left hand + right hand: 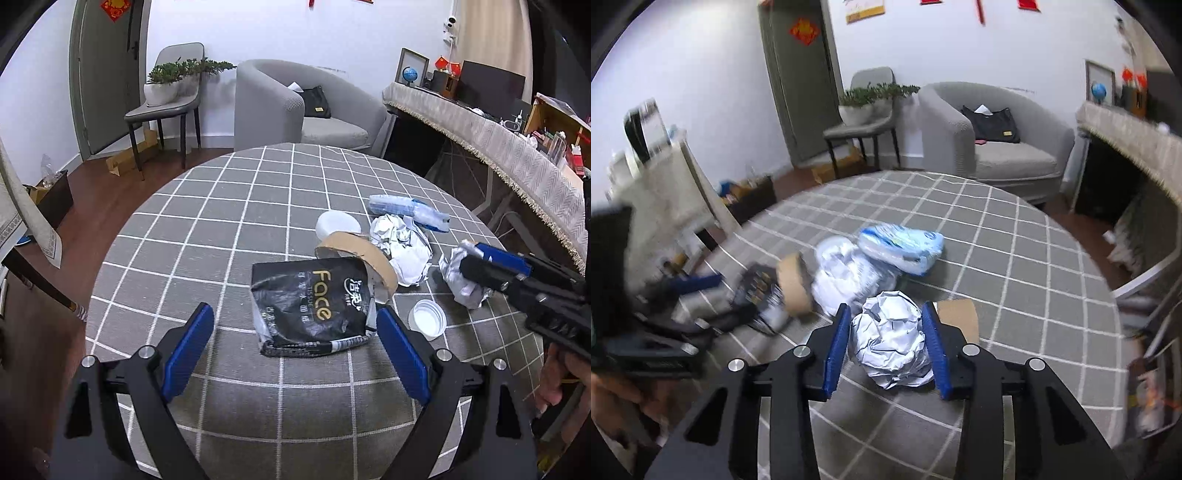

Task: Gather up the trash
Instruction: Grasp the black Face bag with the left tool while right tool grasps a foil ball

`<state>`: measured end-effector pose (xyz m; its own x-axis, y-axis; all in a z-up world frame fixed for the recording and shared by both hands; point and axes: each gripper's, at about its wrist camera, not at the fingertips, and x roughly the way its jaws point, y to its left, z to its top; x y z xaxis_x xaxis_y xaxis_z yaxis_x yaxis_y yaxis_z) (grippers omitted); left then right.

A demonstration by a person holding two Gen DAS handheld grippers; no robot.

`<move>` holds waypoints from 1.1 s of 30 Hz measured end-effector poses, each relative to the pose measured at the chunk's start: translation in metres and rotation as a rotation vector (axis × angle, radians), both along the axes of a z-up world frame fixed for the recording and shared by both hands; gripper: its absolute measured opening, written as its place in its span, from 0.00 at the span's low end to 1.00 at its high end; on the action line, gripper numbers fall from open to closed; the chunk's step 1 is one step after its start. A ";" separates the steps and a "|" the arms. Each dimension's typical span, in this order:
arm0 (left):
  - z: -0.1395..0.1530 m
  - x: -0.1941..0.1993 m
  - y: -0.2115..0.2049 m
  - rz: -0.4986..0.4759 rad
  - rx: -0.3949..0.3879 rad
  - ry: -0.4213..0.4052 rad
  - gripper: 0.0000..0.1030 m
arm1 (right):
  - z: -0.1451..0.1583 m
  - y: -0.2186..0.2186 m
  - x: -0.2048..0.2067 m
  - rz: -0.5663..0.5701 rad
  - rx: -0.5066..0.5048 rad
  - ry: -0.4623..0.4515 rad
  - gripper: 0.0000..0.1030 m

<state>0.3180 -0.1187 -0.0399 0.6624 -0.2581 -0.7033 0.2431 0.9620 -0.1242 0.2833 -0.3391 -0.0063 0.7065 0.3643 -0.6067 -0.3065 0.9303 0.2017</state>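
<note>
Trash lies on a round table with a grey checked cloth (229, 229). My left gripper (295, 325) is open, its fingers on either side of a black "Face" tissue wrapper (306, 302) lying flat. My right gripper (886, 332) is shut on a crumpled white paper ball (892, 339); it shows in the left wrist view (469, 254) around that ball (461, 288). A second paper ball (402, 247), a cardboard tape ring (362, 258), a blue-white plastic wrapper (410, 210), a white lid (426, 317) and a white cup (338, 225) lie nearby.
A grey armchair (306, 107) with a black bag stands behind the table. A chair with a potted plant (166, 96) is at the back left by a door. A cloth-covered desk (498, 147) runs along the right. A brown cardboard piece (960, 317) lies by my right finger.
</note>
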 end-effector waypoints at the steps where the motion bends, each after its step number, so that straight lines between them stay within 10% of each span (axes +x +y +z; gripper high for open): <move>1: -0.001 0.001 -0.001 -0.002 0.000 0.002 0.89 | 0.002 -0.001 -0.001 0.008 0.034 -0.001 0.39; 16: -0.011 0.007 -0.016 -0.022 0.054 0.060 0.76 | 0.008 0.006 -0.001 0.071 0.340 0.047 0.39; 33: 0.005 -0.014 0.028 -0.036 0.052 0.045 0.50 | 0.020 0.041 0.000 0.111 0.380 0.040 0.39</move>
<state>0.3045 -0.0904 -0.0347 0.6207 -0.2436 -0.7452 0.2730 0.9582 -0.0858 0.2834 -0.2985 0.0133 0.6284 0.6414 -0.4400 -0.3863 0.7484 0.5392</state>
